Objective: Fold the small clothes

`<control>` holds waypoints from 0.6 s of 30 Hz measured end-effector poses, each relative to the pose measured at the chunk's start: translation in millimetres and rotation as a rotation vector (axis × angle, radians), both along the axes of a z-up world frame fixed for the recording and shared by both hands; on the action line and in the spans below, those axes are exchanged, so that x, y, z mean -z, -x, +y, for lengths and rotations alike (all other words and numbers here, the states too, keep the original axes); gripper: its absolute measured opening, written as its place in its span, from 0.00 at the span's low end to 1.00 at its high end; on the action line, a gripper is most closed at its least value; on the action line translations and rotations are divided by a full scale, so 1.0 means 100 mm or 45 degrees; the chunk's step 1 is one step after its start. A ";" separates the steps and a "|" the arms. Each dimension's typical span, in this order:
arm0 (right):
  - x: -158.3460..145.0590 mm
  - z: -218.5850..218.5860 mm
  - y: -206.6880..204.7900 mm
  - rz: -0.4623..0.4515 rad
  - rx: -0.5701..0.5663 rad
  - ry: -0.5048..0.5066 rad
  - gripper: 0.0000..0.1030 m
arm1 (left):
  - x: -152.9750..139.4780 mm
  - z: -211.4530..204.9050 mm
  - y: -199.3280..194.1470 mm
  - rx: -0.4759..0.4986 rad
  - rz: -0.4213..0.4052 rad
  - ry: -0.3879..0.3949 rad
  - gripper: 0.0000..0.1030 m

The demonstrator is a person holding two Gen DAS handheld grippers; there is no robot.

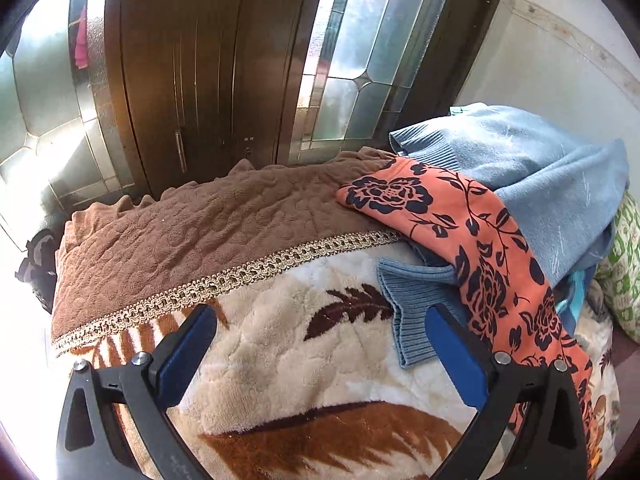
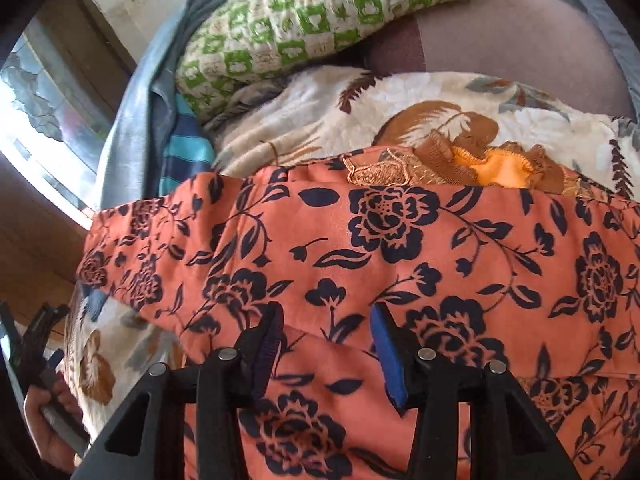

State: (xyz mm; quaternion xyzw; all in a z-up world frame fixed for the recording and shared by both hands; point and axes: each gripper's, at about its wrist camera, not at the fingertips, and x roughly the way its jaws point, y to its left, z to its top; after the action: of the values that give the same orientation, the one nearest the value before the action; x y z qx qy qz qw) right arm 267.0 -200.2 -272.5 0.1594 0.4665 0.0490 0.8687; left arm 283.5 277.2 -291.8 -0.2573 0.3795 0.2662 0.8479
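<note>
Here, the left gripper (image 1: pixel 320 344) is seen with its blue-padded jaws spread wide and nothing between them, above a plush cream blanket with brown leaf print (image 1: pixel 280 360) that covers the bed. The orange garment printed with dark navy flowers (image 1: pixel 472 248) is laid in a long band along the right side of the bed, one end lying on a brown textured throw with braided gold trim (image 1: pixel 192 232) at the far edge. A light blue knitted sweater (image 1: pixel 520 168) is heaped at the far right corner, and its ribbed cuff (image 1: pixel 408 308) is pushed out from under the orange garment onto the blanket. A green-and-cream checked cushion (image 2: pixel 312 28) is seen beyond the clothes.

In the right wrist view, the right gripper (image 2: pixel 326 344) is held over the orange garment (image 2: pixel 400 248), its jaws partly parted; the cloth lies beneath them, and no pinch on it can be made out. A hand (image 2: pixel 52 424) is visible at the lower left.
</note>
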 end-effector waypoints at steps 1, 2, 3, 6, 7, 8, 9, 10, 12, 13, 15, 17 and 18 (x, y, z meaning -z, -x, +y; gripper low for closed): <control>-0.05 -0.08 0.16 -0.023 -0.009 0.023 0.49 | 0.01 0.03 -0.02 0.003 -0.011 0.021 1.00; -0.09 -0.18 0.33 -0.041 -0.011 0.051 0.49 | 0.01 0.06 -0.05 0.014 -0.013 0.043 1.00; -0.11 -0.29 0.49 -0.053 -0.012 0.070 0.50 | 0.02 0.09 -0.09 0.026 -0.010 0.077 1.00; -0.10 -0.67 0.92 -0.070 0.012 0.096 0.50 | -0.02 0.21 -0.25 0.035 -0.084 0.203 1.00; -0.09 -0.79 1.03 -0.073 0.027 0.108 0.50 | -0.02 0.23 -0.33 0.048 -0.088 0.252 1.00; -0.07 -0.90 1.13 -0.078 0.042 0.118 0.50 | -0.01 0.25 -0.44 0.054 -0.065 0.287 1.00; -0.06 -1.02 1.21 -0.086 0.057 0.124 0.50 | 0.00 0.28 -0.55 0.075 -0.050 0.320 1.00; -0.05 -1.12 1.28 -0.100 0.073 0.120 0.50 | 0.02 0.30 -0.66 0.105 -0.030 0.353 1.00; 0.02 -1.29 1.37 -0.144 0.110 0.084 0.50 | 0.06 0.32 -0.83 0.139 -0.002 0.406 1.00; 0.05 -1.36 1.39 -0.163 0.133 0.067 0.50 | 0.08 0.36 -0.89 0.146 -0.006 0.452 1.00; 0.15 -1.46 1.36 -0.145 0.155 0.033 0.50 | 0.07 0.40 -0.89 0.120 -0.044 0.501 1.00; 0.21 -1.46 1.25 -0.105 0.131 0.029 0.50 | 0.08 0.43 -0.96 0.153 -0.097 0.557 1.00; 0.22 -1.45 1.21 -0.108 0.112 0.047 0.50 | 0.11 0.43 -0.99 0.163 -0.074 0.586 1.00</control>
State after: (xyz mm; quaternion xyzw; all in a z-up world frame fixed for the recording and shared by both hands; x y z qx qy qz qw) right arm 145.9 -344.7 -294.6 0.1615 0.4226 0.0090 0.8917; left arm 382.7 320.3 -303.1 -0.4266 0.4213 0.1109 0.7926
